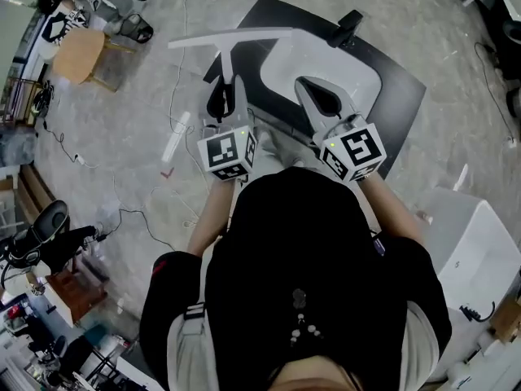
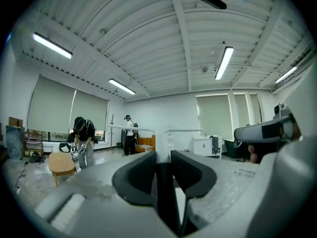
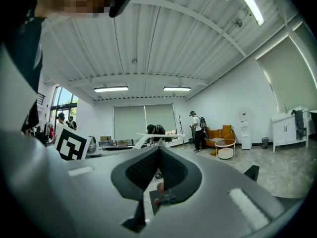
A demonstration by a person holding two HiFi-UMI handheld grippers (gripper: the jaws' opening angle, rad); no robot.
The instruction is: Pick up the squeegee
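Note:
The squeegee (image 1: 229,37) is white, with a long blade bar and a handle that runs back toward me. My left gripper (image 1: 221,90) is shut on that handle and holds it up level in the air. In the left gripper view the handle (image 2: 166,197) sits between the dark pads (image 2: 136,175), and the blade bar (image 2: 131,128) shows beyond them. My right gripper (image 1: 319,94) hangs beside it on the right with its pads together and nothing in them. From the right gripper view (image 3: 158,152) the squeegee's bar (image 3: 158,134) shows ahead to the left.
Below the grippers lies a black mat (image 1: 399,96) with a white board (image 1: 358,72) on it. A round wooden stool (image 1: 79,54) stands far left, a white cabinet (image 1: 480,259) at the right. Cables and a white tube (image 1: 175,137) lie on the floor. People stand across the room (image 2: 85,140).

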